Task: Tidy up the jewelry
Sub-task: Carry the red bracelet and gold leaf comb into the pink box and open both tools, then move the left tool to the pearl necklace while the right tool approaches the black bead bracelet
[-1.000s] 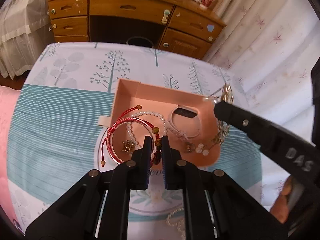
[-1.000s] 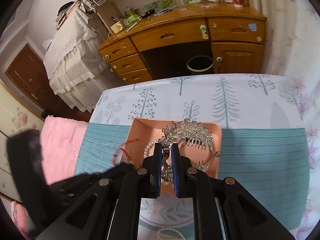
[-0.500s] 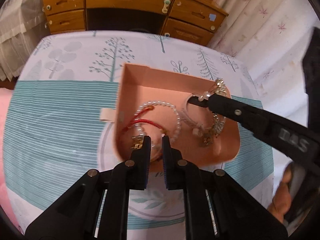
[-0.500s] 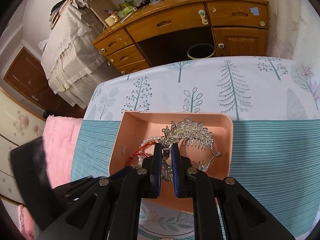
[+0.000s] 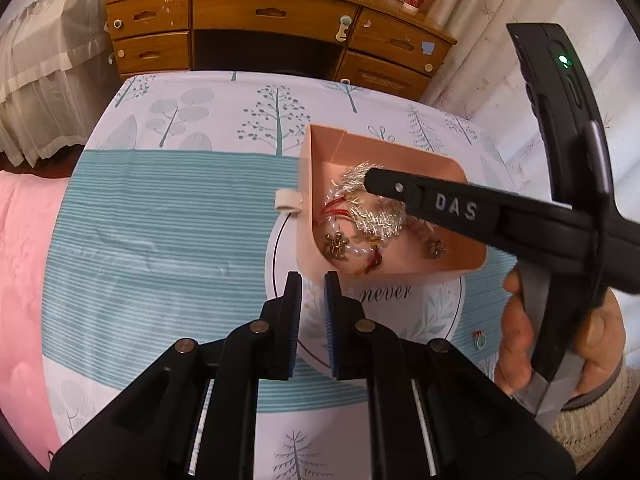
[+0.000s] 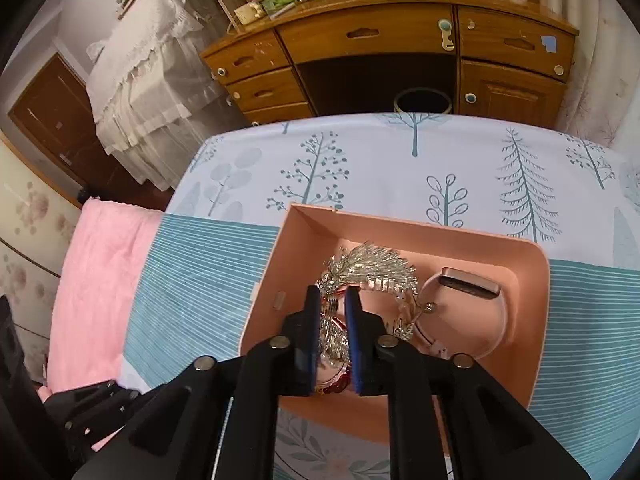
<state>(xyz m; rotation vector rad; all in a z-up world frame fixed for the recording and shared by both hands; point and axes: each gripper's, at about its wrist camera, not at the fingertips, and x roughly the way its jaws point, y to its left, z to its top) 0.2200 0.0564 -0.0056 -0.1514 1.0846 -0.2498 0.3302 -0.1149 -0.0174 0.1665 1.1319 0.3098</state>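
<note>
A pink jewelry box (image 5: 468, 178) (image 6: 532, 276) sits on the bed cover. It holds a silver hair comb (image 5: 378, 216) (image 6: 370, 266), a red cord bracelet (image 5: 334, 210), pearls, gold charms and a pink watch (image 6: 470, 284). My right gripper (image 6: 333, 292) reaches down into the box, its jaws narrowly apart around the silver comb; it also shows in the left wrist view (image 5: 370, 180). My left gripper (image 5: 313, 280) is just in front of the box's near wall, jaws narrowly apart and empty.
A small ring (image 5: 479, 338) lies on the cover at the right. A white tab (image 5: 289, 202) sticks out of the box's left side. A pink blanket (image 5: 24, 280) lies left. A wooden desk (image 5: 276, 20) stands beyond the bed.
My left gripper let go of the red bracelet into the box and pulled back out over the near wall. My right gripper lowered the silver comb into the box.
</note>
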